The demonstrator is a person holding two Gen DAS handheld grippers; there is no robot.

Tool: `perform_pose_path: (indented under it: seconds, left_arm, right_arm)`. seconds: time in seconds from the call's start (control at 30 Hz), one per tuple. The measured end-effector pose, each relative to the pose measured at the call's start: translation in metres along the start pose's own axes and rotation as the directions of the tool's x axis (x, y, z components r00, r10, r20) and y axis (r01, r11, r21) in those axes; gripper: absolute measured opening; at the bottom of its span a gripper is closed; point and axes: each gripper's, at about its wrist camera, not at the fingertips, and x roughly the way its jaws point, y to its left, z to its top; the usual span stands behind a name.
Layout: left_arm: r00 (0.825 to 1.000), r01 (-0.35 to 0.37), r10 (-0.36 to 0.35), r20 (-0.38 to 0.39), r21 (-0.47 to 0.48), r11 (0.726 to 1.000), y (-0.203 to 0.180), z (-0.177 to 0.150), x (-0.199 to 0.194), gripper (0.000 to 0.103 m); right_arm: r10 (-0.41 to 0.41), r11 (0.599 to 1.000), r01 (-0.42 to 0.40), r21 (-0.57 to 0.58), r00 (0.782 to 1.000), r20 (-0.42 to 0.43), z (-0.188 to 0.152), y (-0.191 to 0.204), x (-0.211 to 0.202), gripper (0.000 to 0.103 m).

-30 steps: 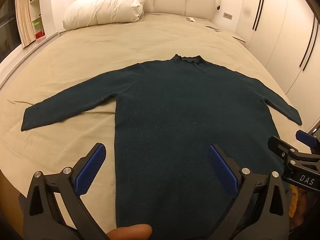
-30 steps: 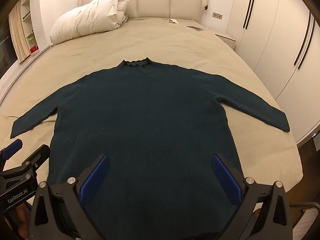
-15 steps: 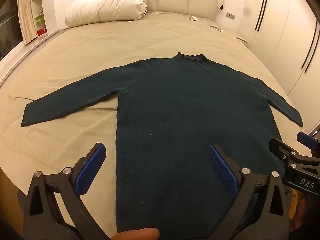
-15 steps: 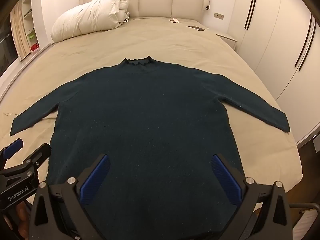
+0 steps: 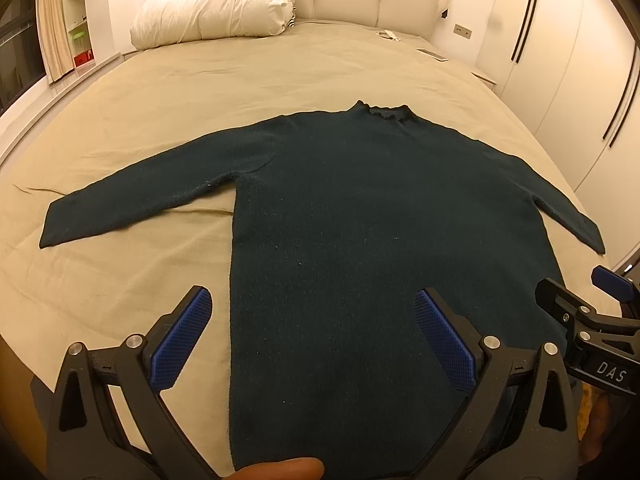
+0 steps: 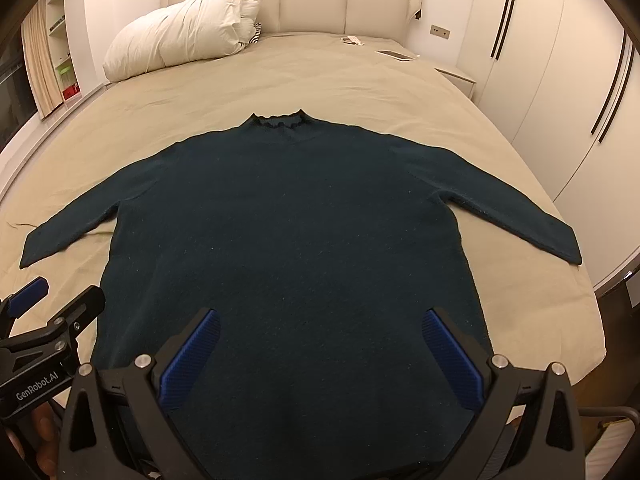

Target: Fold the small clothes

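Both grippers spread wide over a dark sweater laid flat on the bed

Closest in, the left black two-finger gripper with blue ribbed pads (image 5: 312, 336) sits at the bottom of its own frame with the fingers wide apart and nothing between them, and same deal for the right black two-finger gripper with blue ribbed pads (image 6: 320, 354) in its view, gaping and empty. Past the pads, the dark teal long-sleeved knit sweater (image 5: 360, 240) fills the middle of both frames, flat on the beige bedsheet (image 5: 120, 128), hem nearest, both sleeves stretched out toward the left and right edges, frilly collar pointing away. Further back, a bunched-up white duvet (image 6: 180, 46) sits in the upper left against the cream padded headboard (image 6: 312, 0), with white wardrobe doors (image 6: 560, 80) down the right side.
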Motion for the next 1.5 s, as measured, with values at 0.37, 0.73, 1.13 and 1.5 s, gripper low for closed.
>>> perform_pose_path:
  seconds: [0.37,0.73,1.13,1.5]
  left_arm:
    - [1.0,0.0,0.0,-0.001,-0.001,1.0,0.0001,-0.0001,0.001,0.103]
    - [1.0,0.001,-0.001,-0.002,-0.002,1.0,0.0004,0.0001,0.002,0.103]
    - [1.0,0.002,-0.002,-0.003,-0.004,1.0,0.0017,-0.0016,0.0027,0.103]
    - [1.0,0.005,-0.005,-0.006,-0.005,1.0,0.003,-0.005,0.0049,0.103]
  right_arm:
    - [0.0,1.0,0.0,0.0,1.0,-0.001,0.0001,0.0005,0.0,0.103]
    - [0.001,1.0,-0.001,-0.001,1.0,-0.004,-0.0012,0.0029,0.0015,0.103]
    - [0.001,1.0,-0.001,-0.001,1.0,-0.005,-0.0012,0.0033,0.0022,0.103]
    - [0.002,1.0,-0.002,-0.001,1.0,-0.006,-0.0027,0.004,0.0009,0.103]
